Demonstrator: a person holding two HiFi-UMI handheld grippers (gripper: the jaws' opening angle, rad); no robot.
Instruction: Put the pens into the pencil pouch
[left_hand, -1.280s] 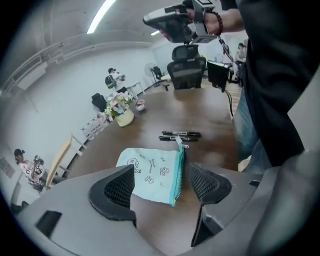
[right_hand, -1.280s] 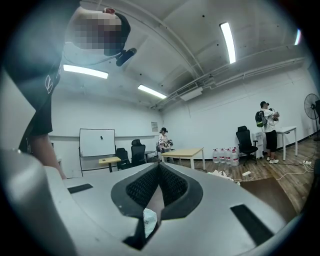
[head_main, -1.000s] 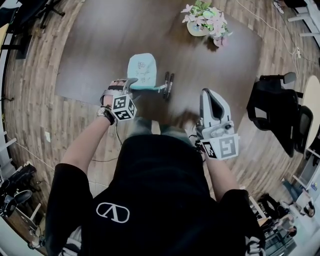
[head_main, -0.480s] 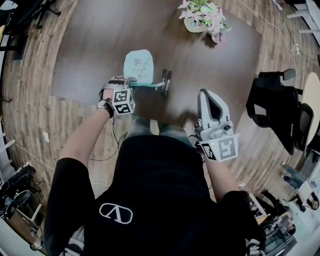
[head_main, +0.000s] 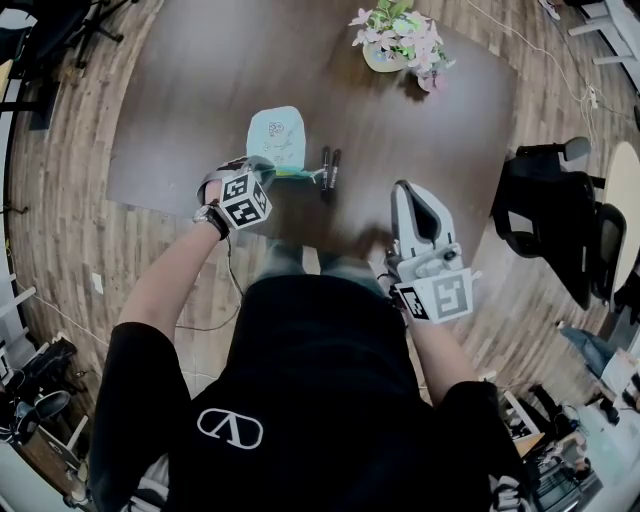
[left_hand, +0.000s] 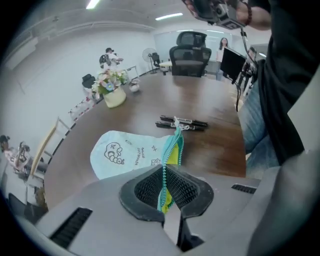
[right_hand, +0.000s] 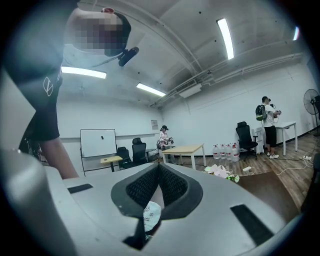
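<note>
Grey right gripper (right_hand: 159, 167): jaws pressed together, empty, at the table's (left_hand: 220, 150) near edge.
Left gripper (left_hand: 164, 175): jaws just closed, pinching the pencil pouch's zipper edge.
Pencil pouch (left_hand: 122, 155): pale blue, lying on the table.
Pens (left_hand: 182, 123): two, just beyond its mouth.

We are seeing the pencil pouch (head_main: 277, 138) lying on the counter (head_main: 190, 90) by its near edge, left of the middle. The two pens (head_main: 329, 170) are lying side by side just right of the pouch's open end. The flower pot (head_main: 398, 45) is standing well behind them, at the far edge.
</note>
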